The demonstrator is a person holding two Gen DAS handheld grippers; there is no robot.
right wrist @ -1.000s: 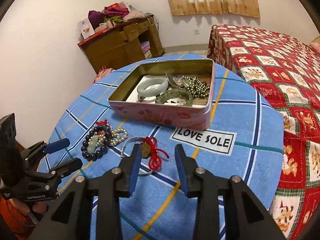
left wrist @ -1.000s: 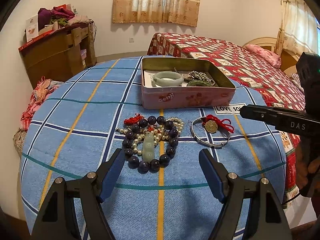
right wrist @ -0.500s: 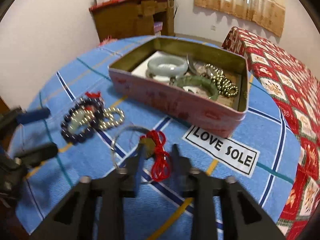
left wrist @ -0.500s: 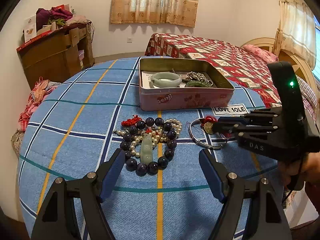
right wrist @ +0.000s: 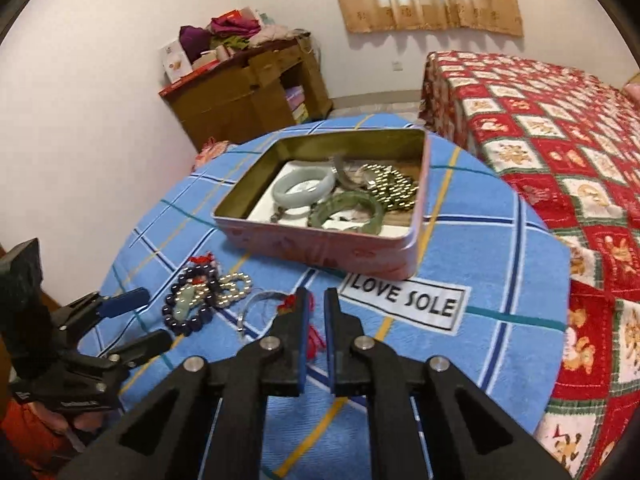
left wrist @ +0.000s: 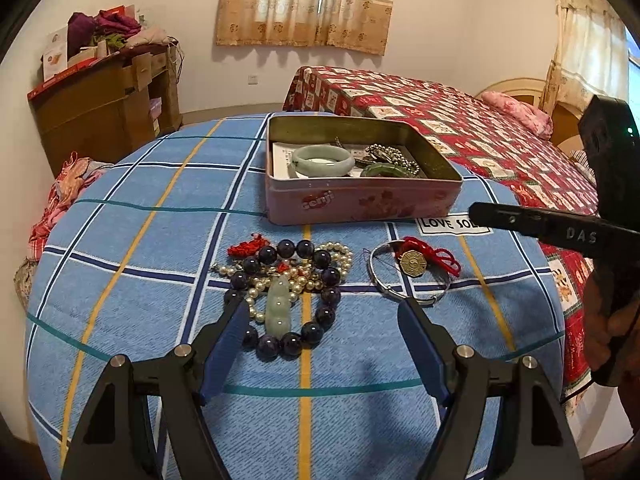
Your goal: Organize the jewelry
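The tin already holds bangles; the beads and silver bangle remain on the counter. The left gripper fingers stand apart, and the right gripper fingers are together, holding nothing.

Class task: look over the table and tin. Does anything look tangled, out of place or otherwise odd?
Yes. The pearl string lies tangled through the dark bead bracelet, with a jade pendant on top. A silver bangle is outside the tin too.

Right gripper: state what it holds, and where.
Nothing. The right gripper is shut, and the red-corded charm lies on the table, clear of its tips.
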